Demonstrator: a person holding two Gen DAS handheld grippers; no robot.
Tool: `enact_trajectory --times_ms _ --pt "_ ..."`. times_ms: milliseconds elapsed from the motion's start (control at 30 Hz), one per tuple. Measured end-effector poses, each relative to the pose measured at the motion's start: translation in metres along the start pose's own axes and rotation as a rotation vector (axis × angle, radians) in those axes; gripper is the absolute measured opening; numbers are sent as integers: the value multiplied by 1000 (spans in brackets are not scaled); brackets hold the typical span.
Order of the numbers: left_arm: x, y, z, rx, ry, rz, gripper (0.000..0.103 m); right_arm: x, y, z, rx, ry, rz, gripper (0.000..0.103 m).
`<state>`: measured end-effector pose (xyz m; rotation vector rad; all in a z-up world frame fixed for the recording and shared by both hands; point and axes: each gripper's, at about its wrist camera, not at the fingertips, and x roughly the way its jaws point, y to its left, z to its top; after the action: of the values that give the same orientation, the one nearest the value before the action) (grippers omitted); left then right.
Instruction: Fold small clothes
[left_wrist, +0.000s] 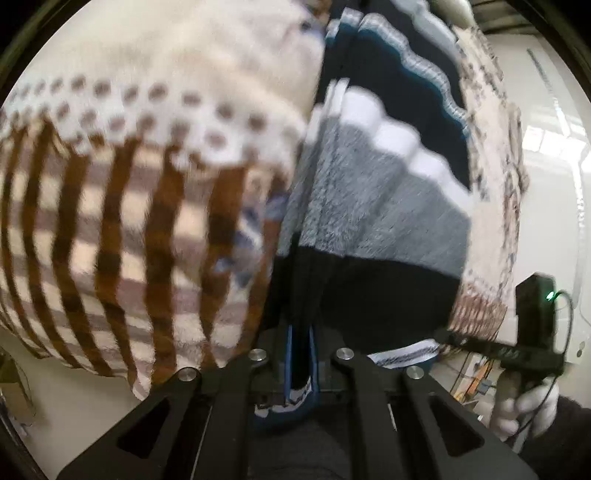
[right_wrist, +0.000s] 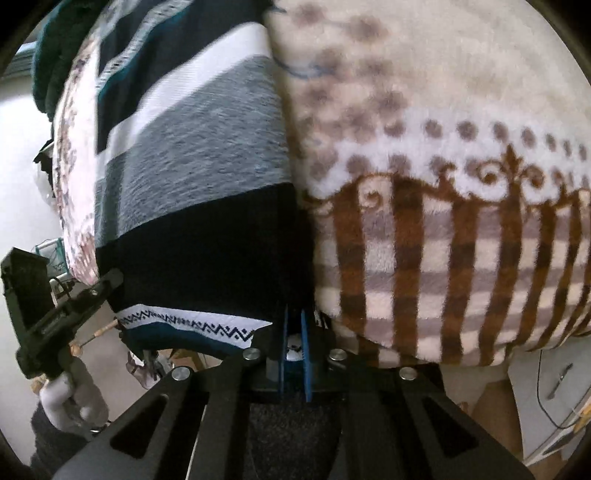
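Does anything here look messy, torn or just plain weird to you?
Nothing looks torn or spilled. The striped cloth is pinched at its edge by both the left gripper and the right gripper, lifted in front of a cream and brown blanket. Both views are motion-blurred, so fine damage could go unseen.

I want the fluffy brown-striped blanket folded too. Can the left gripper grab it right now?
Probably not yet. The left gripper is shut on the striped garment, so its fingers are busy. The fluffy blanket sits right beside it, so letting go first should leave it free.
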<state>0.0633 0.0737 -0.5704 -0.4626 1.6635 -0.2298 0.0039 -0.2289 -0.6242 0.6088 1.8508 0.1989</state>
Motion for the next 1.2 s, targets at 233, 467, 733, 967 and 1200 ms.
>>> enact_trajectory --times_ms 233,467,733,967,1200 --pt "-6 3 -9 57 17 70 35 -9 -5 21 4 45 29 47" --pt "13 29 -11 -55 50 -141 70 12 -27 21 -1 88 106 59" --pt "31 22 -17 -104 39 -162 40 27 -44 39 43 90 266 75" --pt "-3 19 -32 -215 19 -228 10 10 -50 26 55 86 322 11" --pt "-63 -17 -8 -279 -56 -384 8 -60 -20 26 4 34 459 10"
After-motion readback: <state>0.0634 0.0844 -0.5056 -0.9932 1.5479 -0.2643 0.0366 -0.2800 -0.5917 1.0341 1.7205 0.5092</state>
